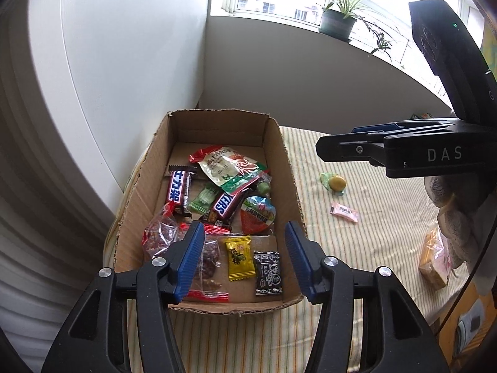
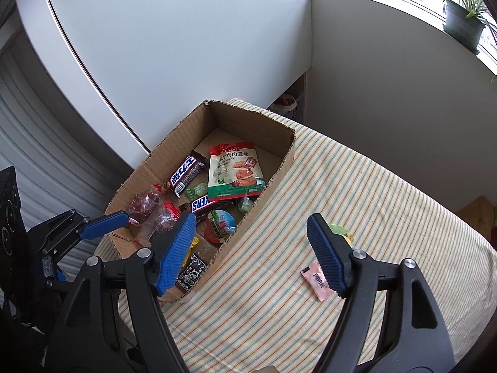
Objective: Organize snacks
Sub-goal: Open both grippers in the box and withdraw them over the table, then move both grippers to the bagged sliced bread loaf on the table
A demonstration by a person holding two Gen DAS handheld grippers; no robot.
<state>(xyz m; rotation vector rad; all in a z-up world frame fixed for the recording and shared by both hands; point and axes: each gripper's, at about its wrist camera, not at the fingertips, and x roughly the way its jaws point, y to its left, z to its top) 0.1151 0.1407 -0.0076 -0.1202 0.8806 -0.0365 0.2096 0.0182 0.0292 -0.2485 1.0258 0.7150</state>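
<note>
A cardboard box [image 1: 139, 199] [image 2: 281, 164] stands on the striped cloth and holds several snacks: a Snickers bar [image 1: 180, 191], a red-and-green pouch [image 1: 226, 168] [image 2: 234, 169], a yellow candy [image 1: 239, 256] and a black one [image 1: 268, 273]. My left gripper [image 1: 245, 258] [image 2: 102, 222] hangs open over the box's near end, nothing between its pads. My right gripper [image 2: 253, 255] [image 1: 338, 143] is open above the cloth just right of the box, also empty. On the cloth lie a pink candy [image 1: 344, 211] [image 2: 316, 281] and a green-wrapped yellow candy [image 1: 337, 182], partly hidden by the right finger in the right wrist view.
An orange packet [image 1: 433, 259] lies at the cloth's right edge under a gloved hand [image 1: 447, 192]. White panels rise directly behind the box. A potted plant [image 1: 337, 23] stands on the window sill. The striped cloth [image 2: 357, 186] drops off at its far and right edges.
</note>
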